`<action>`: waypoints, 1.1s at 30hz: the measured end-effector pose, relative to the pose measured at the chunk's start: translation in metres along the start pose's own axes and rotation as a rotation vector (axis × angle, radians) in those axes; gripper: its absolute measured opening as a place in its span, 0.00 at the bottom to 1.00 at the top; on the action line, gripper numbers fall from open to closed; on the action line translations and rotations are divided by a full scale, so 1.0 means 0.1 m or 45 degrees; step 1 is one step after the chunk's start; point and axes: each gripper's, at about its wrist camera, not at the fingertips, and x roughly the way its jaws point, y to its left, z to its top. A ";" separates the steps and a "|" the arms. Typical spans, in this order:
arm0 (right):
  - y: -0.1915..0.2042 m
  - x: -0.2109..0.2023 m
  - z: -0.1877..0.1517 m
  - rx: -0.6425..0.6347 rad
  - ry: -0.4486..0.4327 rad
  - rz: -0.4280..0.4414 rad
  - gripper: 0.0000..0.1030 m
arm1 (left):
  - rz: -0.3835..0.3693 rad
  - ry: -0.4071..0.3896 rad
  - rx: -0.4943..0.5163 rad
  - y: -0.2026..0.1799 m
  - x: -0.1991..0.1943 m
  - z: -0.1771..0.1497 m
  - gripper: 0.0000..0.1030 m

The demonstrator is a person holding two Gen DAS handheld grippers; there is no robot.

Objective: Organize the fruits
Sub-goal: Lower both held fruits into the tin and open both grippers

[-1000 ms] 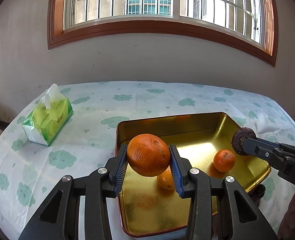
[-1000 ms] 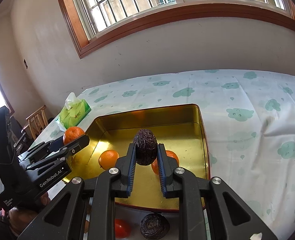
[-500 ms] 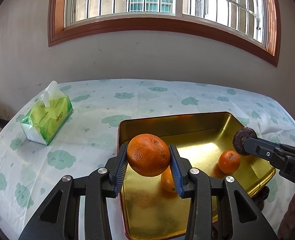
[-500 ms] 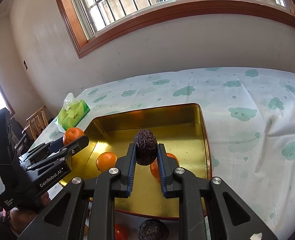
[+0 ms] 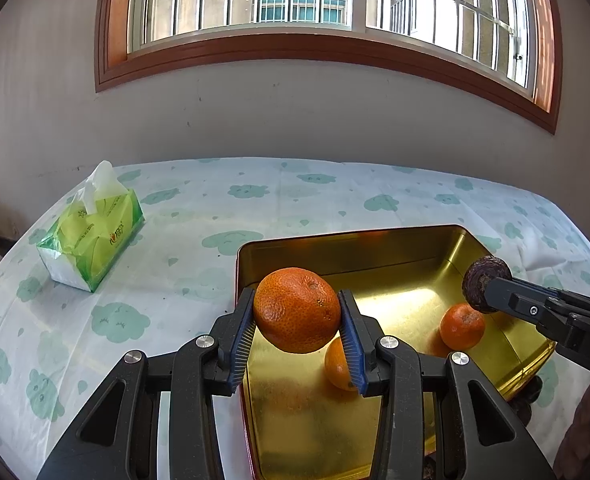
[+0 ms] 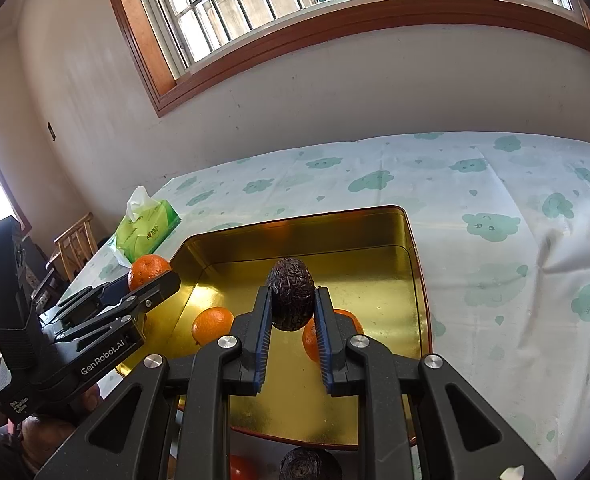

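Observation:
My left gripper (image 5: 298, 322) is shut on a large orange (image 5: 297, 309) and holds it above the near left part of the gold tray (image 5: 335, 246). My right gripper (image 6: 292, 312) is shut on a dark wrinkled fruit (image 6: 291, 293) and holds it above the tray (image 6: 413, 264). The right gripper with that dark fruit (image 5: 485, 282) shows over the tray's right side in the left wrist view. Two small oranges (image 5: 462, 326) (image 5: 338, 366) lie in the tray. The left gripper with its orange (image 6: 149, 271) shows at the left in the right wrist view.
A green tissue pack (image 5: 91, 240) lies on the cloud-print tablecloth (image 5: 175, 208) at the left. Another dark wrinkled fruit (image 6: 309, 464) and a red fruit (image 6: 241, 468) lie in front of the tray. A wooden chair (image 6: 75, 240) stands beyond the table's left edge.
Both grippers have moved a little farther over the tray, each still holding its fruit. The tray's contents have not moved.

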 end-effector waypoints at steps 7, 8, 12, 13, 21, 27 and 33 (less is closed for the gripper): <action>0.01 0.04 0.00 0.006 0.001 -0.002 0.18 | -0.001 0.004 -0.005 0.02 0.02 0.00 0.40; 0.00 0.05 0.00 0.009 0.001 -0.001 0.18 | -0.001 0.005 -0.006 0.02 0.03 0.01 0.40; -0.01 0.06 0.00 0.012 0.002 -0.001 0.18 | -0.002 0.005 -0.005 0.02 0.03 0.01 0.40; -0.02 0.07 0.00 0.014 0.003 0.000 0.18 | -0.002 0.005 -0.005 0.02 0.03 0.01 0.40; -0.03 0.09 0.00 0.016 0.003 0.003 0.18 | -0.001 0.003 -0.007 0.03 0.04 0.01 0.40; -0.04 0.10 0.00 0.018 0.002 0.002 0.18 | 0.004 0.005 -0.007 0.05 0.08 0.02 0.40; -0.04 0.12 0.00 0.014 -0.019 0.017 0.22 | 0.015 -0.008 -0.008 0.08 0.12 0.04 0.41</action>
